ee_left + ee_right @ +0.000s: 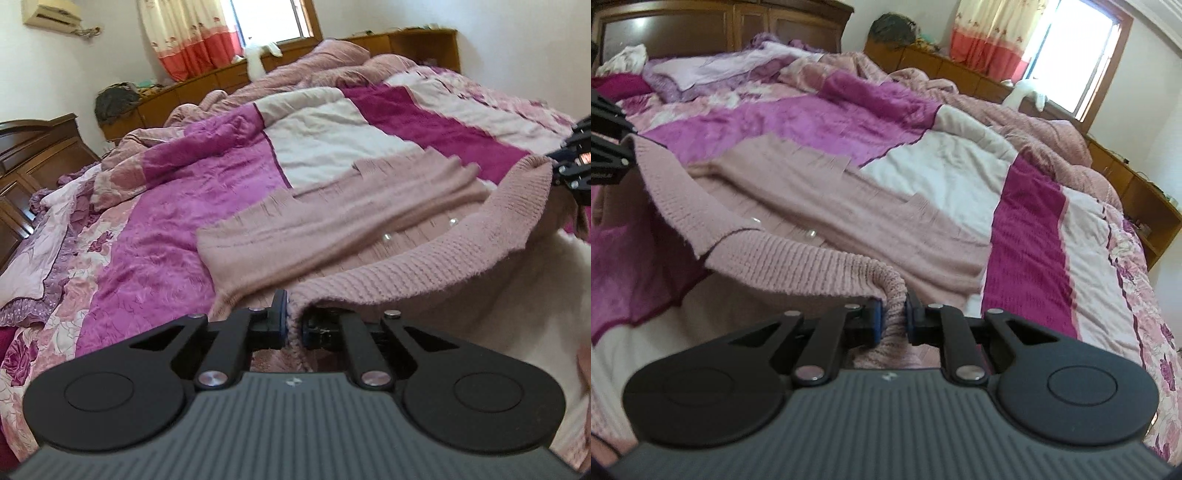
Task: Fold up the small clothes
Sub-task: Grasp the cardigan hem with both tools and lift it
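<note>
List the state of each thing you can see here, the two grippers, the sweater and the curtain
left gripper: shut on the ribbed hem.
right gripper: shut on the ribbed hem.
pink sweater: near hem lifted, rest lying on the quilt.
curtain: drawn aside, window partly uncovered.

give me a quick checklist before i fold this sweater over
1. Left gripper shut on the sweater hem: ok.
2. Right gripper shut on the hem's other corner: ok.
3. Hem lifted off the bed between the two grippers: ok, though it sags a little in the middle.
4. Far part of the sweater lying flat: ok, sleeves already folded across the body.
5. Bed beyond the sweater free to land on: ok, only quilt there.
6. How deep each grip bites into the knit: cannot tell, the pads hide it.
</note>
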